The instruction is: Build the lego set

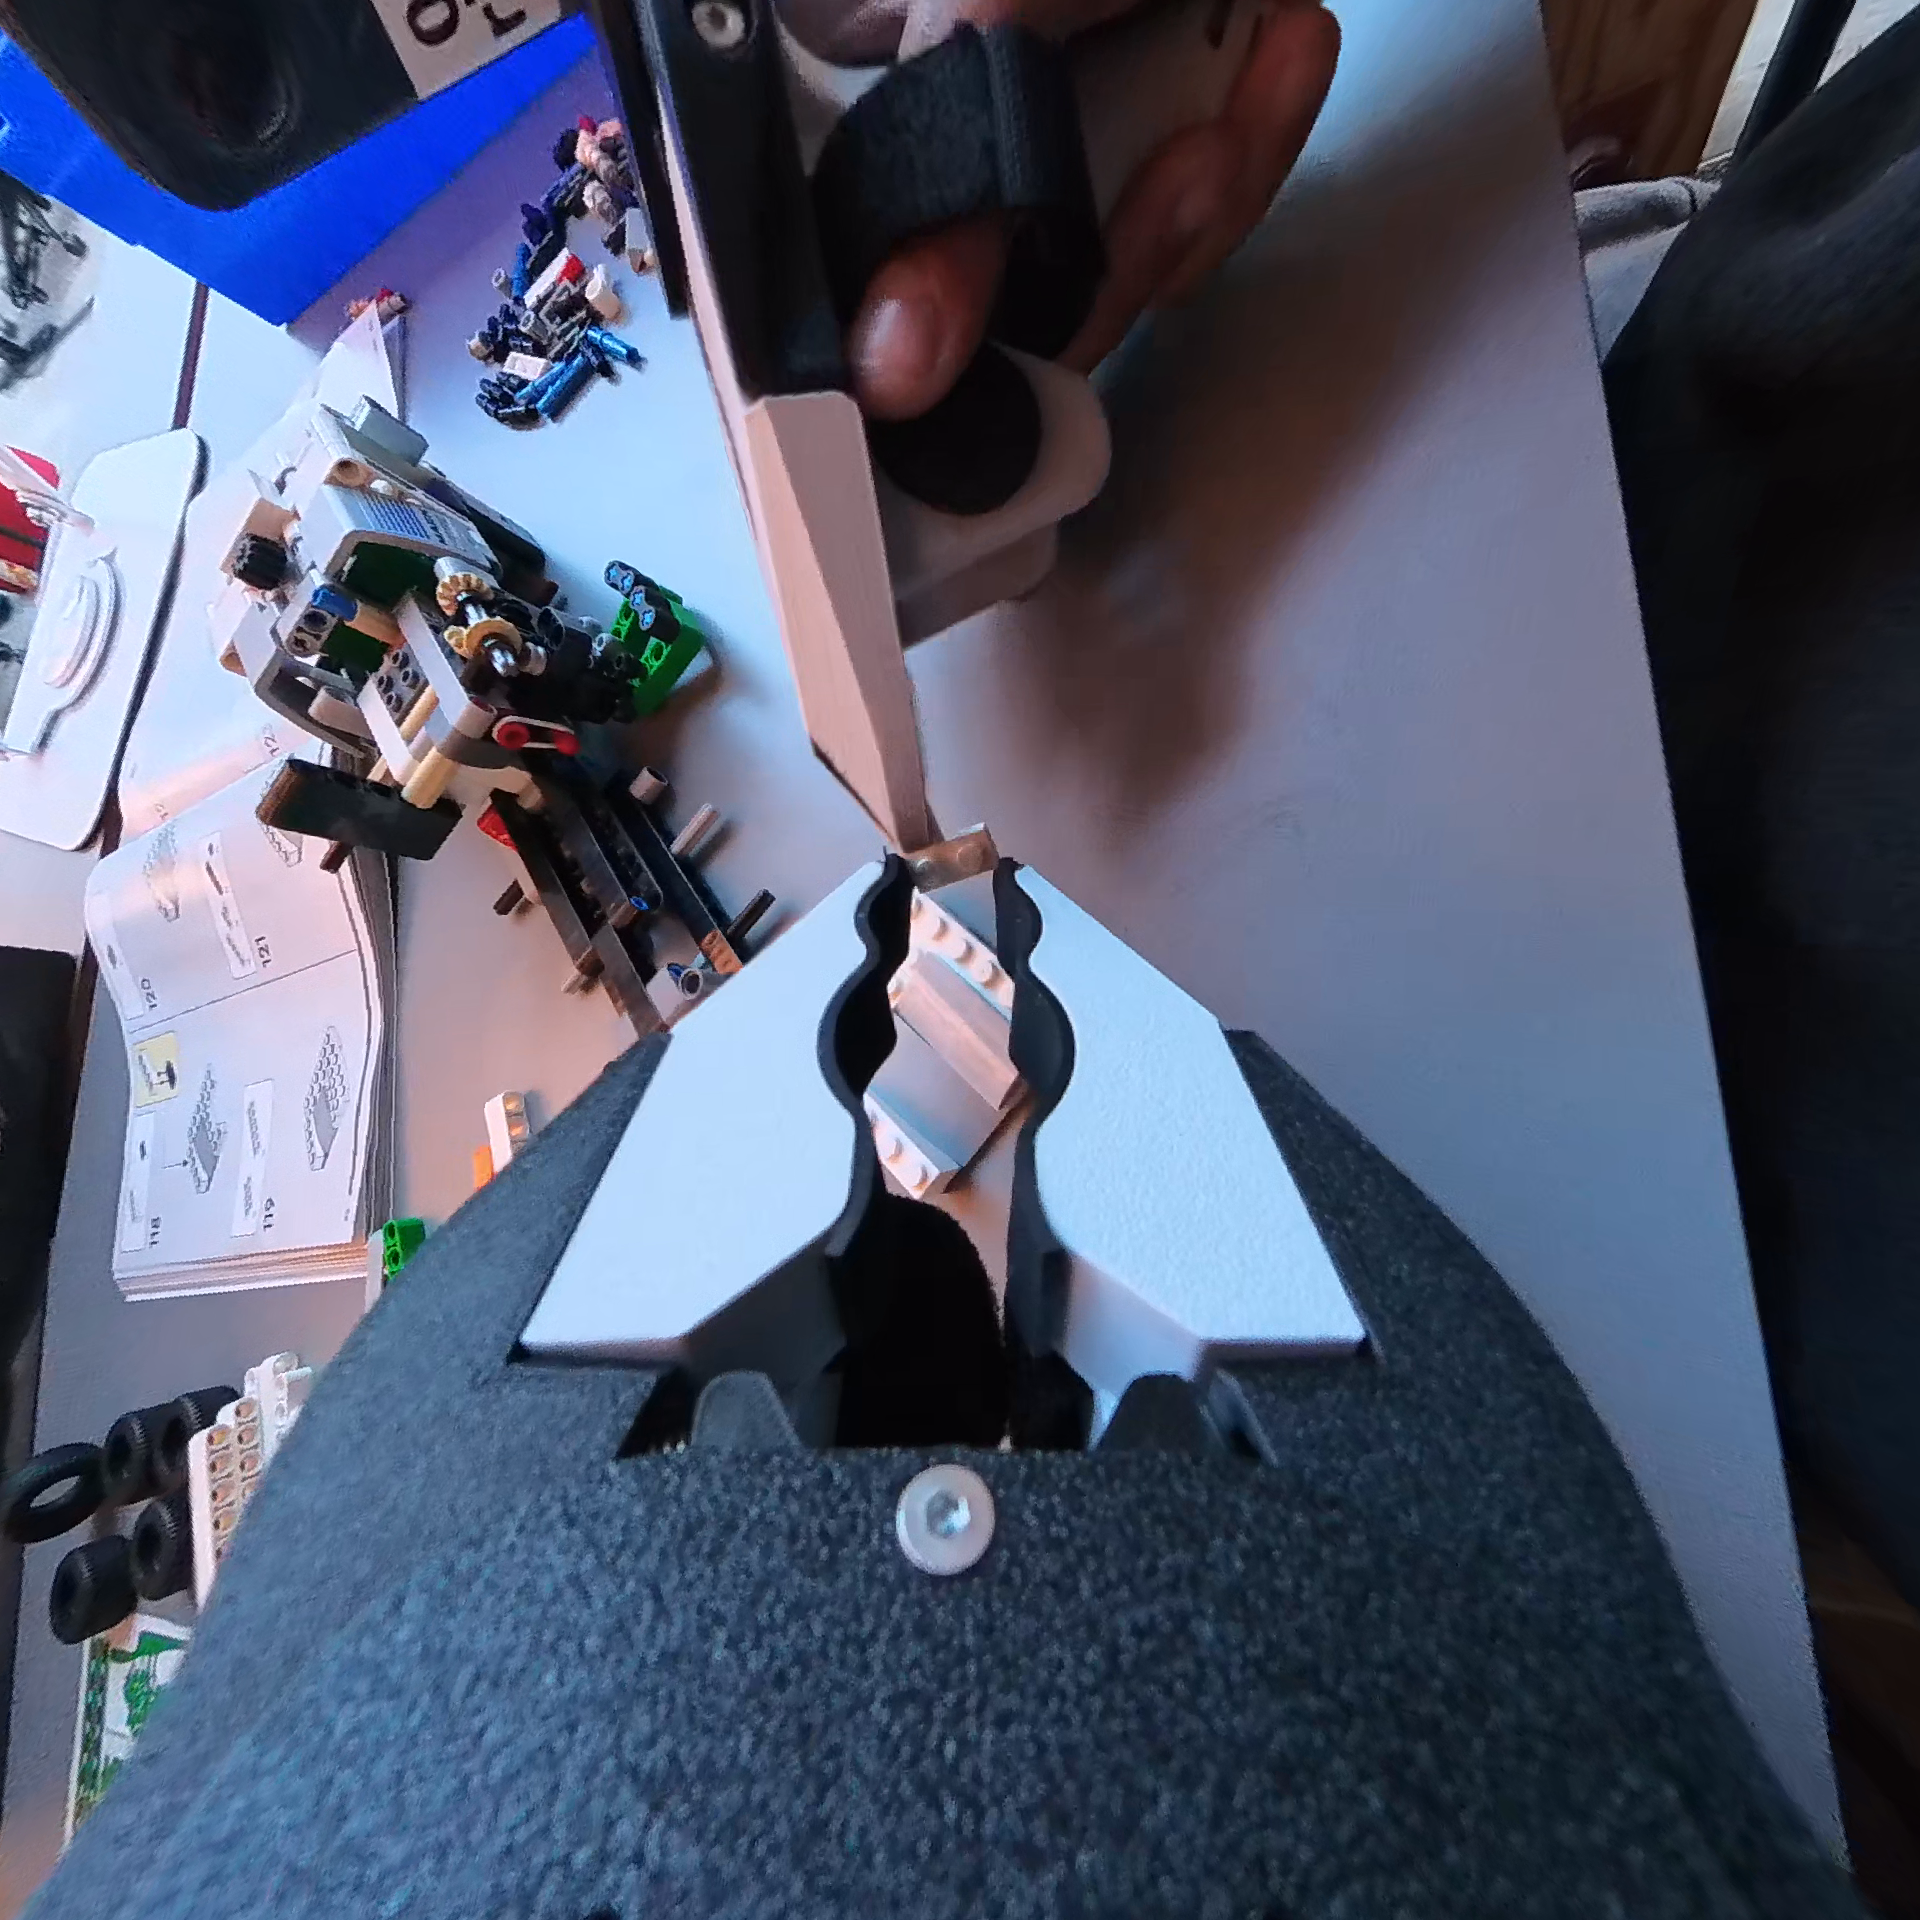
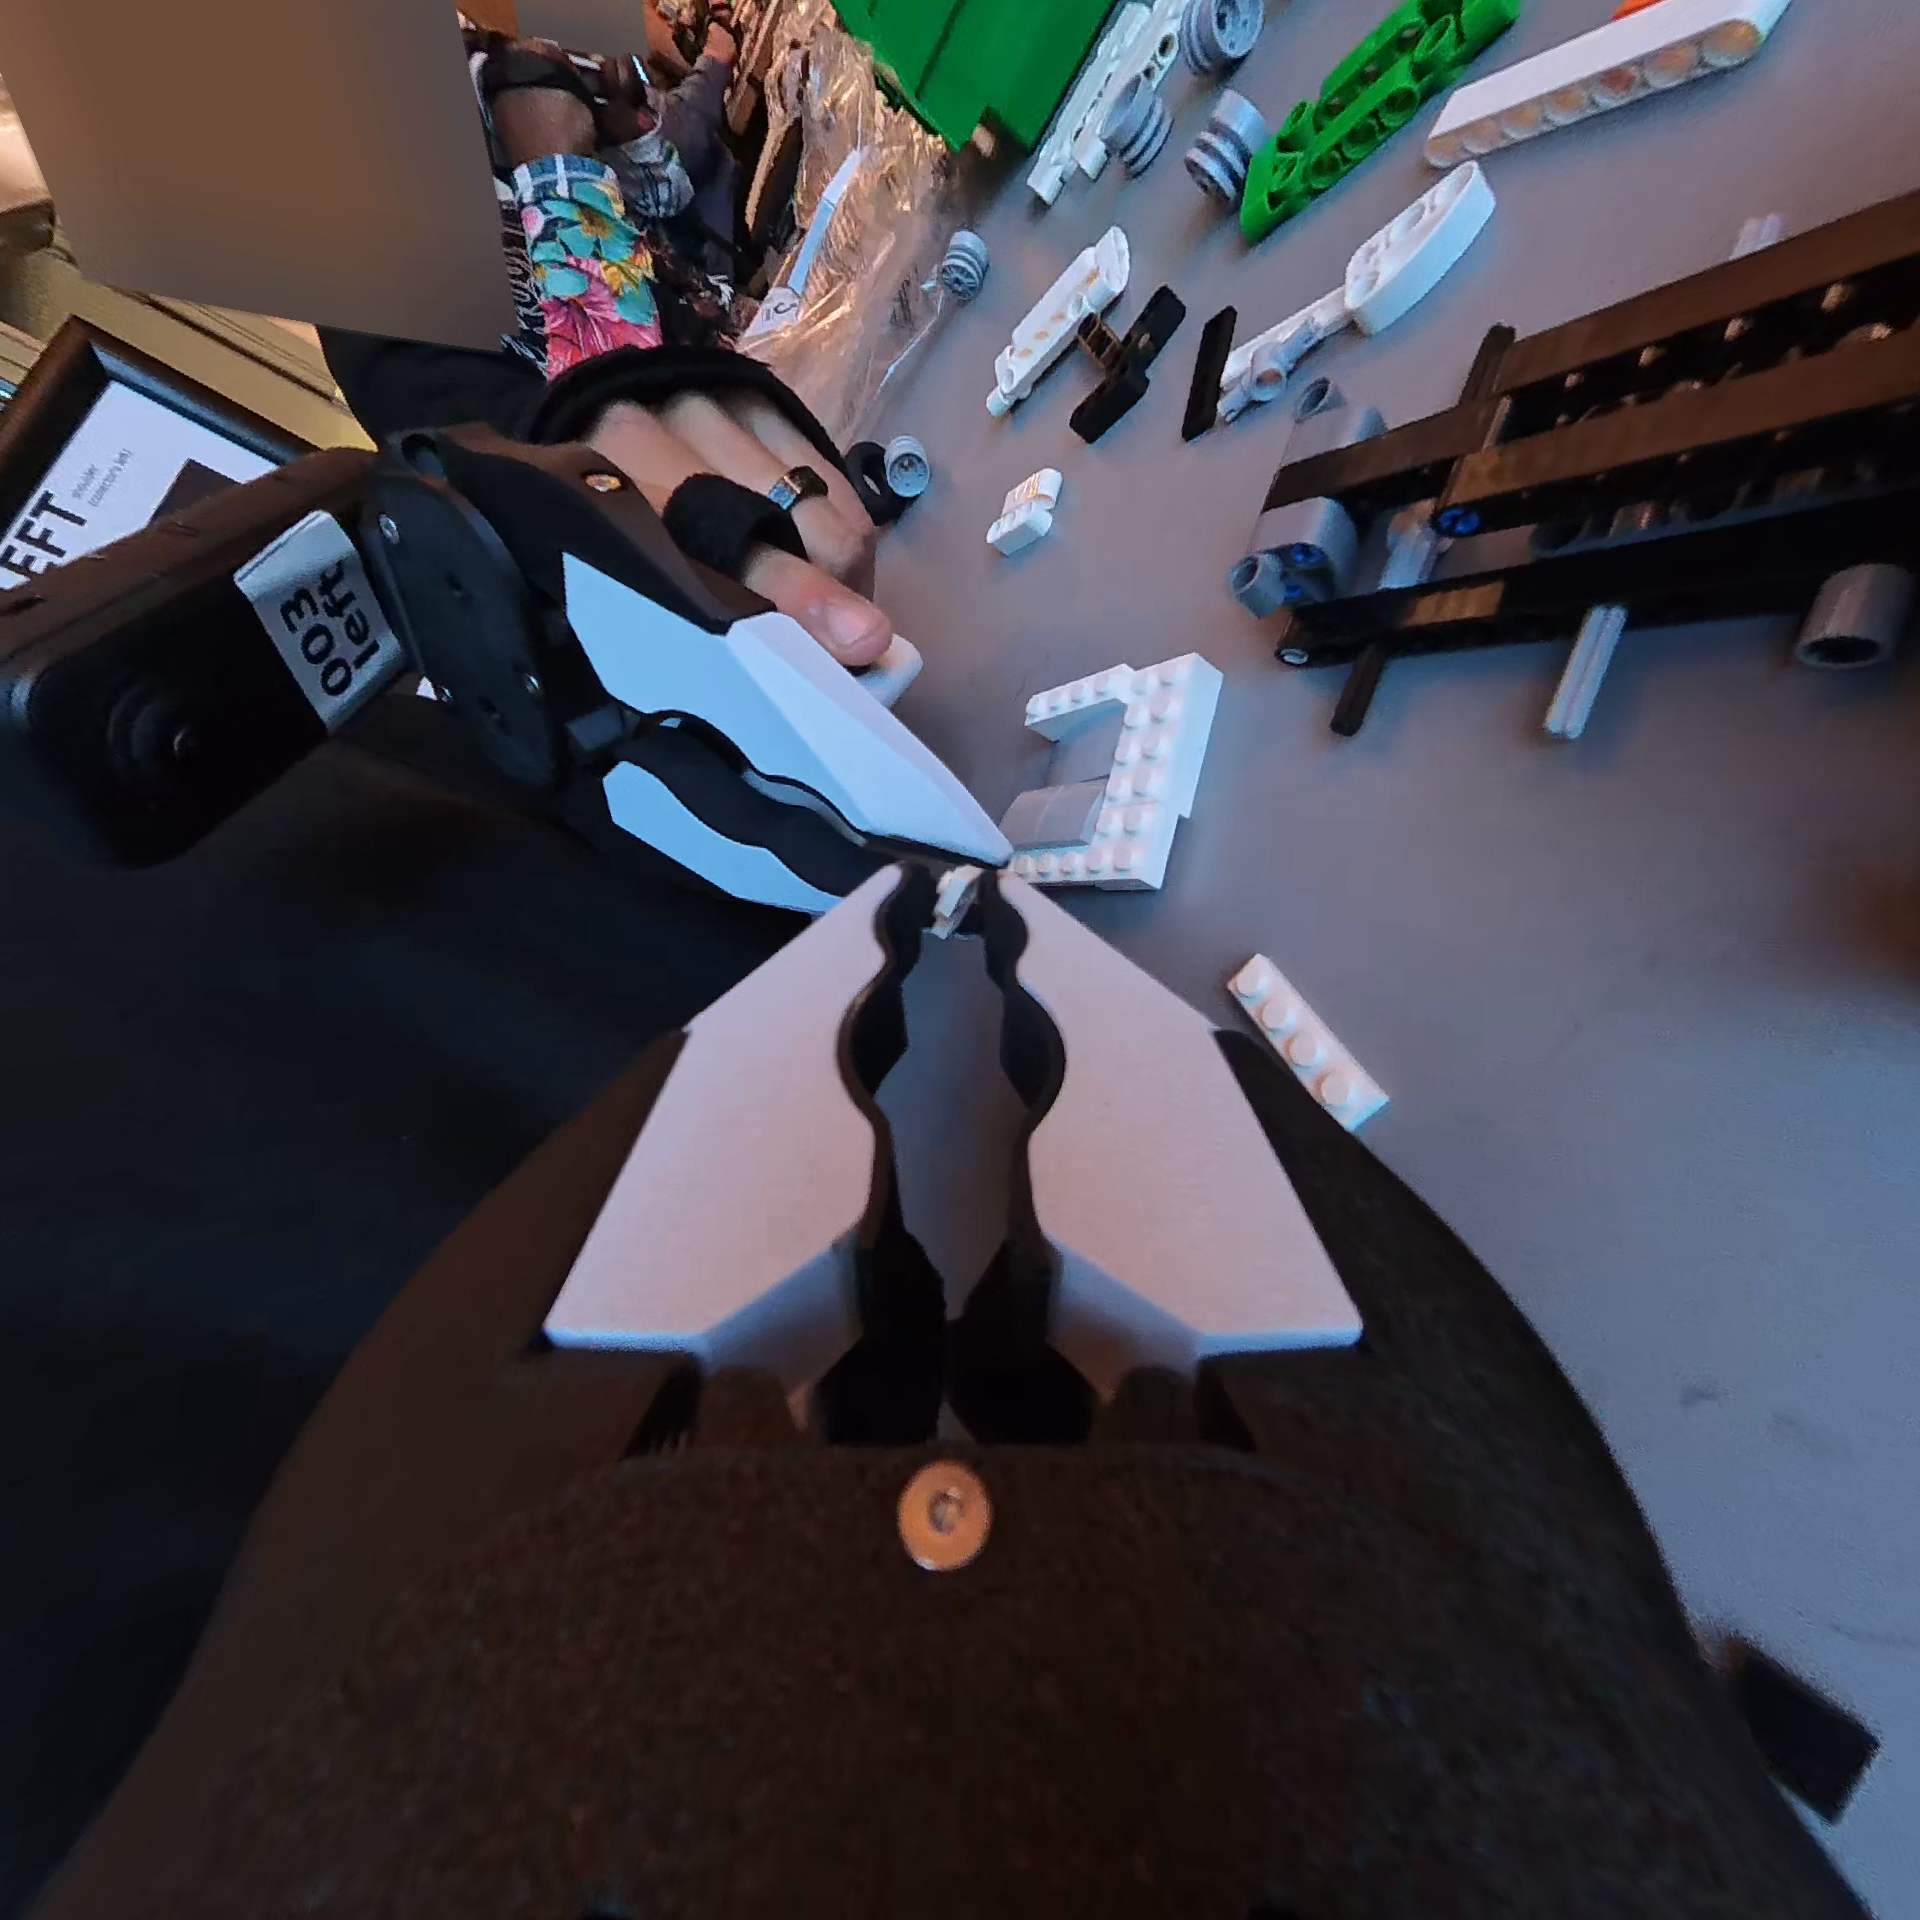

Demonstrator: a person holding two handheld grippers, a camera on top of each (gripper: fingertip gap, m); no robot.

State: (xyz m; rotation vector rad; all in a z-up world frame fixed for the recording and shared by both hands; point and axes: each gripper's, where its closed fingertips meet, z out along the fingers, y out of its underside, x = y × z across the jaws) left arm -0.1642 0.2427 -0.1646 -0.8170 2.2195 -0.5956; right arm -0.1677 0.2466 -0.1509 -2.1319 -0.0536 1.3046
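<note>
A white U-shaped plate assembly [image 2: 1143, 748] with a grey tile lies on the grey table. My left gripper [image 1: 949, 868] is closed down on it. Its studded plates [image 1: 961, 945] fill the narrow gap between the jaws. In the right wrist view the left gripper [image 2: 992, 854] comes in from the left, with its tips at the assembly's near corner. My right gripper [image 2: 956, 894] is shut on a small white plate [image 2: 954, 896] and holds it at that corner. In the left wrist view the right gripper's fingers [image 1: 883, 727] come down from above with the small plate [image 1: 961, 857].
A partly built model [image 1: 416, 623] and an open instruction booklet [image 1: 239, 1039] lie to the left. A long black beam frame [image 2: 1610, 488] lies beyond the assembly. A loose white plate [image 2: 1309, 1039], black tyres [image 1: 104, 1475], green parts [image 2: 1351, 114] and a blue bin [image 1: 260, 208] are around. The table edge [image 1: 1621, 727] runs close by. Left and right tips are no more than a few centimetres apart. The partly built model [image 1: 416, 623] is about equally far from each gripper, around 15 centimeters.
</note>
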